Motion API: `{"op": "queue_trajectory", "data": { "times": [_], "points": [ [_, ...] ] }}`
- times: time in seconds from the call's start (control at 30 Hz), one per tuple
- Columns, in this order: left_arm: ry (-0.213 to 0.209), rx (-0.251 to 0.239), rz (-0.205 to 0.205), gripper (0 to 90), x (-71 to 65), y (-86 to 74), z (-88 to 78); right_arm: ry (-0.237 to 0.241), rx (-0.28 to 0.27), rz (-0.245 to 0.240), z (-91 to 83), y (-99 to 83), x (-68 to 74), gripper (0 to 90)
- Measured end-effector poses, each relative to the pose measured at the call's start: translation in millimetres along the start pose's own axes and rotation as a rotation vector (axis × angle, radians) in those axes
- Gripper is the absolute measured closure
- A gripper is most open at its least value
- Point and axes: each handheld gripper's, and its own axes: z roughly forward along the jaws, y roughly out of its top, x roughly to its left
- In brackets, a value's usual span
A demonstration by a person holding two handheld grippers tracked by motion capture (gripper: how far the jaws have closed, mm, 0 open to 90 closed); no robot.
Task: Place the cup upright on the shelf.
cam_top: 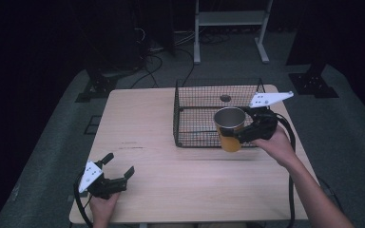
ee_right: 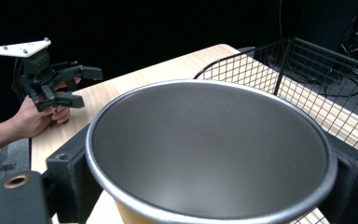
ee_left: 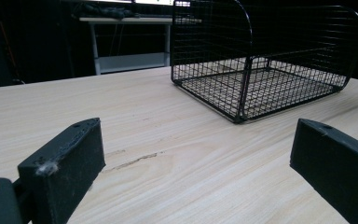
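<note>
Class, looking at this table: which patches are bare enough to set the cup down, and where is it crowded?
Bare wood runs across the table left of the wire basket, and along the near edge between the open left gripper and the right gripper. It is crowded at the basket's near right corner, where that gripper holds the cup.
</note>
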Motion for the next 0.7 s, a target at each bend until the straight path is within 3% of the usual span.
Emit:
{"op": "queue_trajectory", "data": {
  "times": [0.3, 0.7],
  "points": [
    [0.000, -0.002, -0.002, 2.3, 0.4, 0.1, -0.3, 0.004, 0.003, 0.010, 8.8, 18.0, -15.7, 11.2],
    [-0.001, -0.003, -0.004, 2.3, 0.7, 0.0, -0.6, -0.004, 0.023, 0.039, 23.8, 28.3, -34.9, 11.2]
  ]
}}
